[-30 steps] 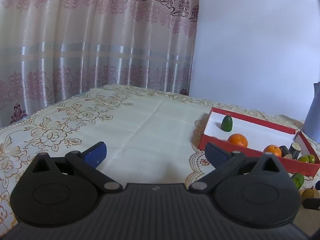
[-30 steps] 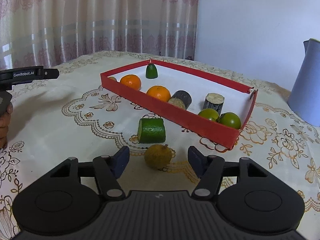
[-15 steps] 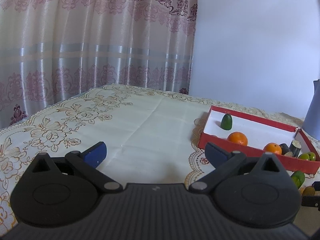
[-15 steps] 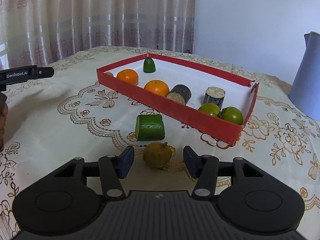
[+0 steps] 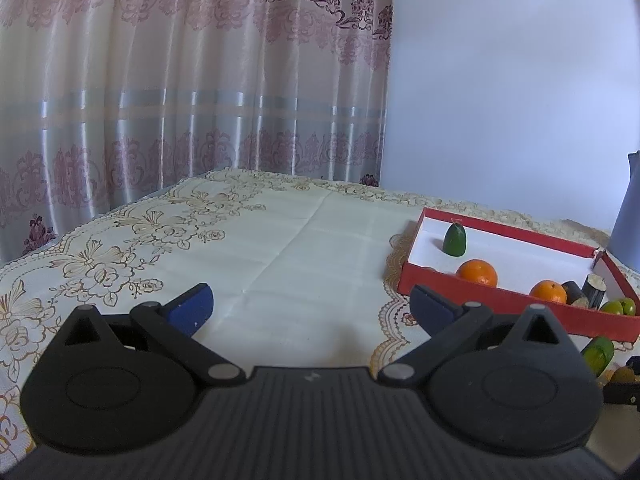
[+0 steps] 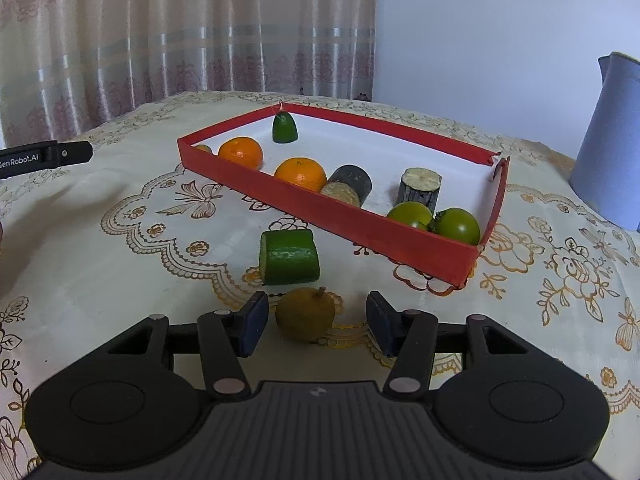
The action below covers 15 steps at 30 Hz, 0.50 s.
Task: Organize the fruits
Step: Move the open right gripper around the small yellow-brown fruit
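A: Yellow-brown, the small round fruit [image 6: 305, 314] lay low in the centre of the frame on the lace tablecloth [image 6: 120, 264], between the blue pads of the right gripper [image 6: 314, 322], whose jaws had just been closing, gaps showing on both sides.

B: And the left gripper [image 5: 310, 308]?

A: It stood wide apart over bare cloth, the red tray [image 5: 500, 300] at right of the frame holding oranges [image 5: 478, 272]
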{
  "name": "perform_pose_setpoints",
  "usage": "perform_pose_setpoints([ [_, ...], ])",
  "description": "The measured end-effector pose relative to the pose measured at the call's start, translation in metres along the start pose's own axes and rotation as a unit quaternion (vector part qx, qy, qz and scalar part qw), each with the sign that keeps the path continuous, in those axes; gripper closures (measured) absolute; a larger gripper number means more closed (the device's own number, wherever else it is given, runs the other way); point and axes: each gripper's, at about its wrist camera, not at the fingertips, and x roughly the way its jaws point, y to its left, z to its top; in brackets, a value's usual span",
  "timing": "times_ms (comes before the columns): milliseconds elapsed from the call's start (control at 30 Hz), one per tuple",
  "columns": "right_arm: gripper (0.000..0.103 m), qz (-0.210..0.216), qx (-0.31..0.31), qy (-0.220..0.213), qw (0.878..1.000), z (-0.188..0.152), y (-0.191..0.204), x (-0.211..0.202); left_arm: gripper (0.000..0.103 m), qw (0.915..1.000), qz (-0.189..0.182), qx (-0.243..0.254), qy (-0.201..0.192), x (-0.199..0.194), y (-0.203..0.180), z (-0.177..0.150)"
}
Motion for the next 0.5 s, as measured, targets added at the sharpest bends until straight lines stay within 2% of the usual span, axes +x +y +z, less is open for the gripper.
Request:
perform_pose_setpoints([
  [500,0.051,-0.003,-0.006,0.005,1.000,0.0002,0.0017,0.0024,0.000,1.0000,0.002,0.001,0.004,0.0000,-0.0007,-0.0003],
])
